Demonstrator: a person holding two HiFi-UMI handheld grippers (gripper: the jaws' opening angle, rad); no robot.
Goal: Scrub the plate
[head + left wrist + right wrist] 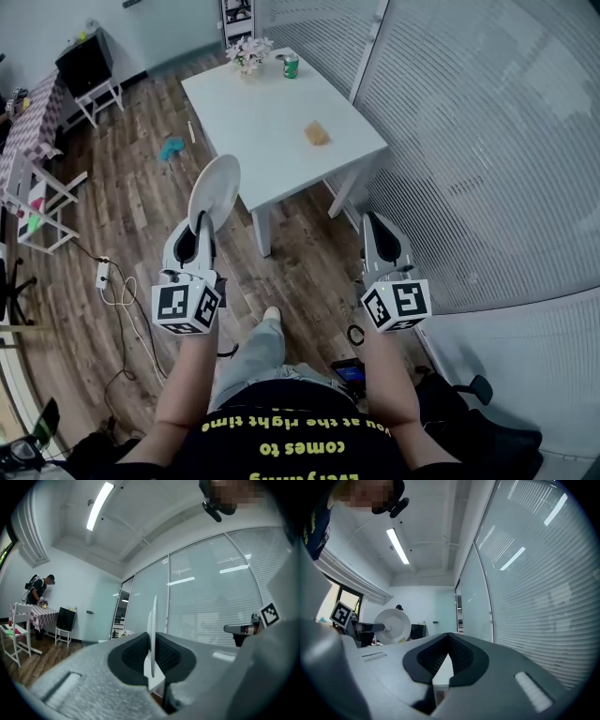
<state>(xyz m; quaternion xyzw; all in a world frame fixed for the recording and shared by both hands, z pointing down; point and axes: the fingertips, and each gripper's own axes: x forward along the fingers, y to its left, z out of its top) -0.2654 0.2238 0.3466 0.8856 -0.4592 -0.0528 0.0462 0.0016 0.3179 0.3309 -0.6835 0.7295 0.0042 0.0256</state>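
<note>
Left claw (199, 223) pinches the plate (214, 192) only by its rim, so it could pivot and slip out; right claw (375, 227) is closed, empty.

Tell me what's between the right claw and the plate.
Nothing at their height. In the head view, only the table and floor lie below the gap between the right claw and the plate.
</note>
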